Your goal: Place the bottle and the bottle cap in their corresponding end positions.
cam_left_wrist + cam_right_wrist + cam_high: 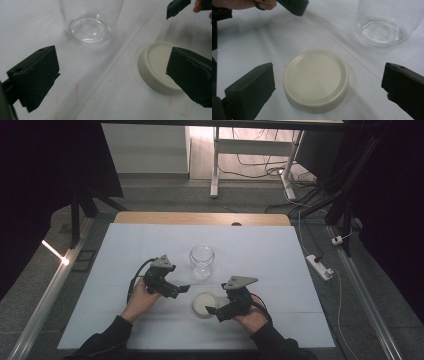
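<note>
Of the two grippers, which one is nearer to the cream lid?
The right gripper: its open jaws stand on either side of the cream lid. The left gripper sits farther back, toward the glass jar.

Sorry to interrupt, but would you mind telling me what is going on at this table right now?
A person holds a gripper in each hand over a white table. A clear glass jar stands open, and its cream lid lies flat on the table beside it. The right gripper is open just next to the lid; the left gripper is open too, between jar and lid. Neither holds anything.
</note>
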Demonstrator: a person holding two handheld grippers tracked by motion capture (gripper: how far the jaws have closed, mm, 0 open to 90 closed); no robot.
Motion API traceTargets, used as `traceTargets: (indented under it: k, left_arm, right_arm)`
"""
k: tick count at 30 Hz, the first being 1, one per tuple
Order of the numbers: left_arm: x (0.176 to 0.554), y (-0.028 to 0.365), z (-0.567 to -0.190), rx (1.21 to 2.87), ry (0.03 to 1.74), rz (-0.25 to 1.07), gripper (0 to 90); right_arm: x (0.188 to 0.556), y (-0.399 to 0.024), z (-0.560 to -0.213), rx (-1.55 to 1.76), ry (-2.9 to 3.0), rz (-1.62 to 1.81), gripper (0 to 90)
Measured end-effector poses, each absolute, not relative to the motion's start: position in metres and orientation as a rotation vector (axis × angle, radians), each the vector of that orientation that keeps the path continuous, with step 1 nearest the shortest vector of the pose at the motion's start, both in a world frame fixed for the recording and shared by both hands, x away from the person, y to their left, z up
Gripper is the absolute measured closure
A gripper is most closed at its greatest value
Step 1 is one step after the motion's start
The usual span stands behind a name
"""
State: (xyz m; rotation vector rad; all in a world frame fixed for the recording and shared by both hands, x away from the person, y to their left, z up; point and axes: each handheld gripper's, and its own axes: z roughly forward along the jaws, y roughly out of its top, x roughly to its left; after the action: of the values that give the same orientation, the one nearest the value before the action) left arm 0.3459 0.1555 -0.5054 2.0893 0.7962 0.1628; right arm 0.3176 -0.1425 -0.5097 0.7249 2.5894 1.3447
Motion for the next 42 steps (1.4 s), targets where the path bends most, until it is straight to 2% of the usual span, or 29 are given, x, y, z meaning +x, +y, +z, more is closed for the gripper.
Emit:
traceTargets:
  k: [18, 42]
  left_arm:
    - [0.3, 0.19, -0.502, 2.04, 0.859, 0.159, 0.0]
    - [0.241, 0.231, -0.509, 2.02, 0.948, 0.211, 0.0]
  right_arm:
    - [0.305, -0.162, -0.5, 0.737, 2.549, 1.319, 0.0]
    - [0.286, -0.211, -0.495, 0.853, 2.448, 1.304, 0.0]
